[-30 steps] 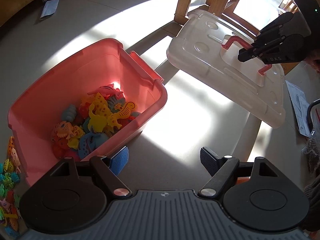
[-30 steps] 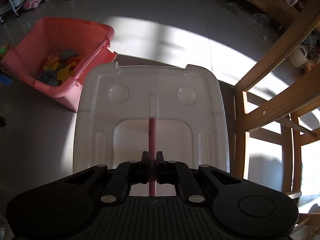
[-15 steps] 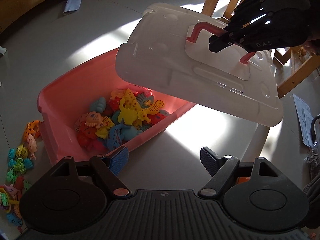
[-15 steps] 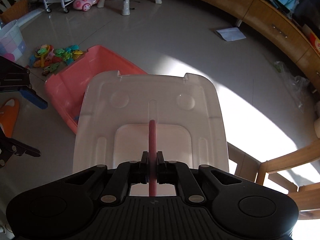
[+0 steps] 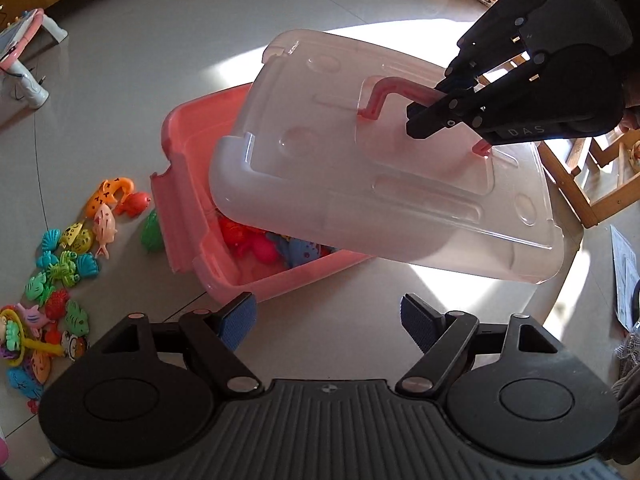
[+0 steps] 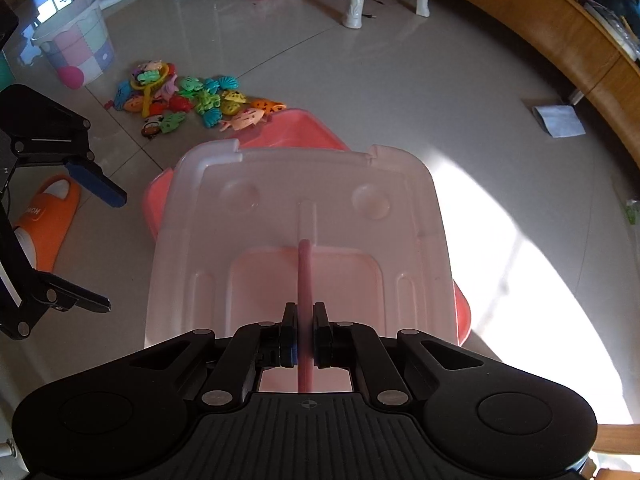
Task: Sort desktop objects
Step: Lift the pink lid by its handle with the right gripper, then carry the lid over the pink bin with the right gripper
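Observation:
My right gripper (image 6: 306, 342) is shut on the pink handle (image 5: 394, 90) of a translucent white lid (image 5: 340, 184), holding it tilted over the pink bin (image 5: 192, 216). The lid (image 6: 280, 220) covers most of the bin (image 6: 304, 128); its near left corner stays uncovered. Colourful toy sea animals (image 5: 276, 246) lie inside the bin. My left gripper (image 5: 328, 318) is open and empty, just in front of the bin's near wall. It also shows at the left of the right wrist view (image 6: 100, 248).
Several loose plastic sea toys (image 5: 68, 256) lie on the floor left of the bin, also in the right wrist view (image 6: 188, 100). An orange slipper (image 6: 46, 220), a pastel bucket (image 6: 76, 56), a wooden chair (image 5: 592, 176) and papers (image 5: 626, 272) are around.
My right gripper has carried the lid leftwards from beside the bin to over it. The lid now hides most of the toys. My left gripper stays open.

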The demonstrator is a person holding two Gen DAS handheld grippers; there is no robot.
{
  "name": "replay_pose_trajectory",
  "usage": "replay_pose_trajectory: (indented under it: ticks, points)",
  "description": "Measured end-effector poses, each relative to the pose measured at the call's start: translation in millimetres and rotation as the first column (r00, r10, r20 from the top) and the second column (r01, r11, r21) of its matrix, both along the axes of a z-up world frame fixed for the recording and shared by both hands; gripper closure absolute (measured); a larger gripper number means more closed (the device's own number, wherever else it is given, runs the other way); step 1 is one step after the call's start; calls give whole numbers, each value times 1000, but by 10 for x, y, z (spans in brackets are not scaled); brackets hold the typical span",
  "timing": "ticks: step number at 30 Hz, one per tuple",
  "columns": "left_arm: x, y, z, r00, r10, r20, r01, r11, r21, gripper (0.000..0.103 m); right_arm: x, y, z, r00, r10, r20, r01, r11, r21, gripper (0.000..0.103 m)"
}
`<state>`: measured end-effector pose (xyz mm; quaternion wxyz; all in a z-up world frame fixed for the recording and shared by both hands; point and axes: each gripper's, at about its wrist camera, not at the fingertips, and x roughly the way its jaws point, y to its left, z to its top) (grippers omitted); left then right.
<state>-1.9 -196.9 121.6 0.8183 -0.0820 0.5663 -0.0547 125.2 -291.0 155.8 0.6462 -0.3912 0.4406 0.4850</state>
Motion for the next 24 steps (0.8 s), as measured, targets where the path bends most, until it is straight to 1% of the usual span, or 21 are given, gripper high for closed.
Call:
replay_pose_trajectory:
  ticks: [6,12,18,24]
  points:
    - [-70,157,-28,1000,28,-6,-28,1000,-11,22,-87,329,-88,998,70,-2,-70,997,-21,97]
    - [-148,324,-64,997,79,-24,-79,997,-25,22,-153,561,-172,992,123,-5,-123,991,-46,97]
    - [-202,416,-76,993,112,-48,-114,993,-32,22,-232,681,-260,983,186,-2,-186,979,-79,97]
    - [-239,508,-93,990,135,-51,-137,990,-41,22,-238,707,-238,975,222,-2,-221,970,-97,97]
